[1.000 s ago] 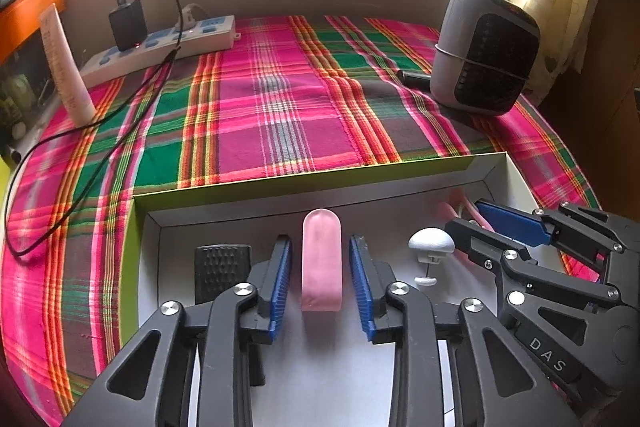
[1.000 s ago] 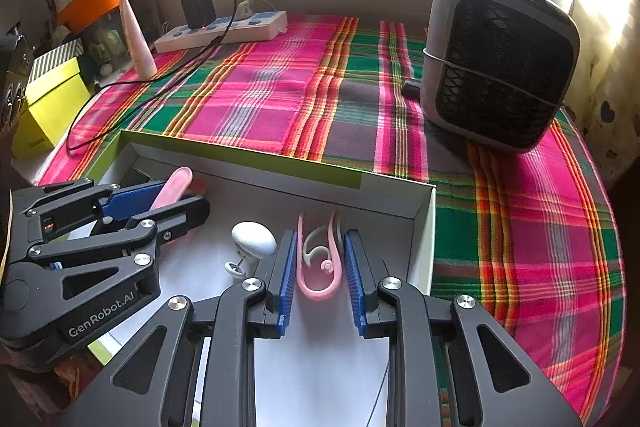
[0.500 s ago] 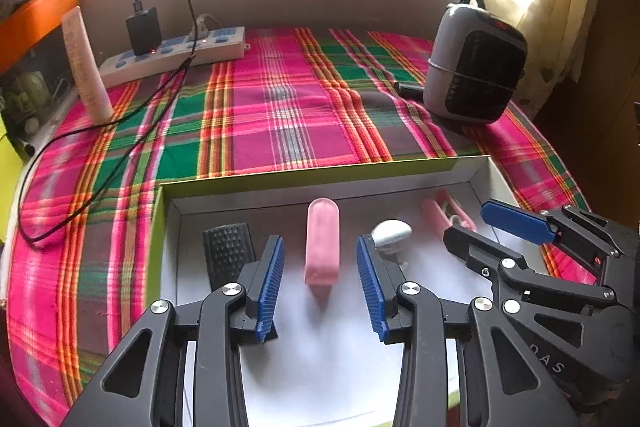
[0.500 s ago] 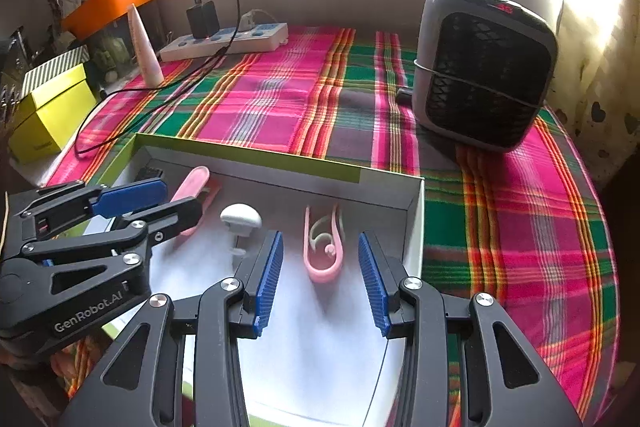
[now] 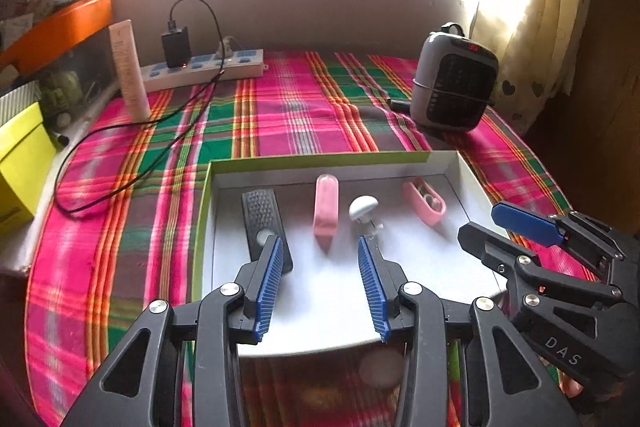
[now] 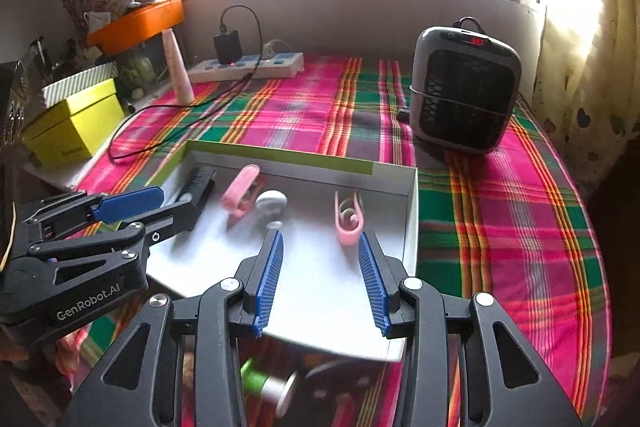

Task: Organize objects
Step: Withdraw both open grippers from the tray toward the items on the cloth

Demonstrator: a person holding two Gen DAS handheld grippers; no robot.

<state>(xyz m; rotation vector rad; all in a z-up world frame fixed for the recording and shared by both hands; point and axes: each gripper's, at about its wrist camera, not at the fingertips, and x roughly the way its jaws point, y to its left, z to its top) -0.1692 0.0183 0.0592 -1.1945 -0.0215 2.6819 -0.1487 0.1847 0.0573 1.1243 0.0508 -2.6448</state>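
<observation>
A shallow white box with a green rim (image 5: 320, 159) lies on the plaid cloth. Inside it, in a row, lie a black ridged piece (image 5: 262, 215), a pink capsule-shaped piece (image 5: 326, 207), a white mushroom-shaped knob (image 5: 363, 207) and a pink clip (image 5: 424, 205). My left gripper (image 5: 319, 241) hovers open above the box's near half, with the pink piece lying beyond its tips, untouched. In the right wrist view my right gripper (image 6: 321, 234) is open too, the pink clip (image 6: 348, 223) just past its right finger. Each gripper shows in the other's view: right (image 5: 496, 227), left (image 6: 168, 205).
A grey heater (image 5: 454, 83) stands at the back right. At the back left are a power strip (image 5: 204, 69) with a black charger and trailing cable, and a pale tube (image 5: 130, 75). A yellow box (image 5: 20, 163) sits off the cloth's left edge. Blurred items lie below the box's near edge.
Both grippers have drawn back and risen from the box, and their jaws have widened. The pink piece and the pink clip stay lying in the box, now beyond the fingertips.
</observation>
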